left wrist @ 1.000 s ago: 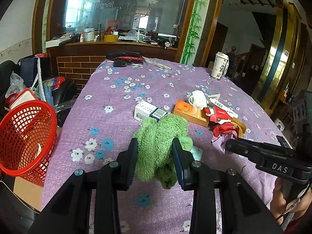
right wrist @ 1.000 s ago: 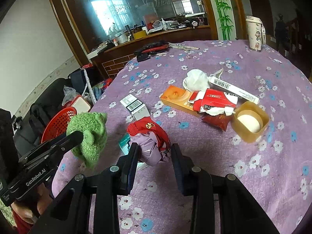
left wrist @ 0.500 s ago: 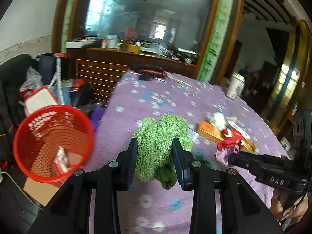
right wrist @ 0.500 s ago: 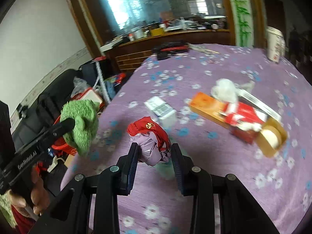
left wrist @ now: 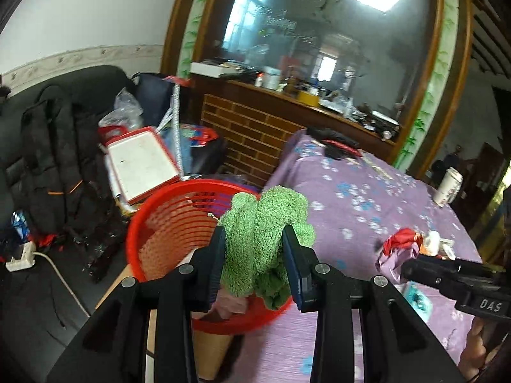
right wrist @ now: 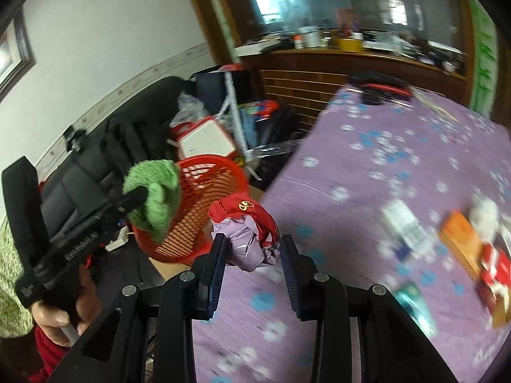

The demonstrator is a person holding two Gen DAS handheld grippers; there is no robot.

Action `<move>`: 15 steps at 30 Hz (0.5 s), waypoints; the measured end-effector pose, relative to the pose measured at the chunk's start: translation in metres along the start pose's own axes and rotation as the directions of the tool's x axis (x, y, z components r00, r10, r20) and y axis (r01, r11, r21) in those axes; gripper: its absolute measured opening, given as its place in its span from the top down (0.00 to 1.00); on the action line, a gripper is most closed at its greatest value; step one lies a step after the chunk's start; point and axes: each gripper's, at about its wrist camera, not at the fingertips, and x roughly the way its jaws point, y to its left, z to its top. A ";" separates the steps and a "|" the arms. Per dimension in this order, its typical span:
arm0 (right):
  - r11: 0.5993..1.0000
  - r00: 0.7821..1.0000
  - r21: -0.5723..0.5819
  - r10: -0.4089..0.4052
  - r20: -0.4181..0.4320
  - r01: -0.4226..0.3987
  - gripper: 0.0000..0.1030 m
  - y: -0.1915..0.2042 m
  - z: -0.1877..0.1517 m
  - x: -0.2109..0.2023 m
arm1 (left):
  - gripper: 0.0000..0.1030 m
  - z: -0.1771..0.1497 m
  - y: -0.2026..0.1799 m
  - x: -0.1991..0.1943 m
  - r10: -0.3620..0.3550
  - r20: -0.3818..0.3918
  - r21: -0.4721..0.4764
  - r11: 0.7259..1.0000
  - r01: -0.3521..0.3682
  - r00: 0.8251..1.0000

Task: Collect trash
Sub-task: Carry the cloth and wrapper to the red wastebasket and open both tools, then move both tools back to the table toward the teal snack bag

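Note:
My left gripper (left wrist: 254,249) is shut on a fuzzy green cloth (left wrist: 265,223) and hangs over the near rim of the red mesh basket (left wrist: 179,220), which stands on the floor beside the table. From the right wrist view the same green cloth (right wrist: 153,194) shows in front of the basket (right wrist: 207,204). My right gripper (right wrist: 252,245) is shut on a crumpled red and lilac wrapper wad (right wrist: 252,229), held above the table's left edge near the basket. That wad (left wrist: 399,249) also shows at the right of the left wrist view.
The purple flowered tablecloth (right wrist: 399,166) carries an orange box (right wrist: 460,239), a white barcode box (right wrist: 405,226), red packaging (right wrist: 495,265) and a teal packet (right wrist: 415,306). A paper cup (left wrist: 448,186) stands far right. Black bags (left wrist: 57,159), a white tray (left wrist: 140,162) and a power strip (left wrist: 19,258) crowd the floor.
Both grippers have swung left from over the table toward the red basket, each carrying its load. The basket now lies right under the green cloth.

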 end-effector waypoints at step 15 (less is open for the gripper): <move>0.998 0.996 0.018 0.068 -0.054 -0.068 0.44 0.031 0.040 0.082 | 0.41 0.004 0.044 0.014 0.061 0.018 -0.061 0.996 -0.060 0.998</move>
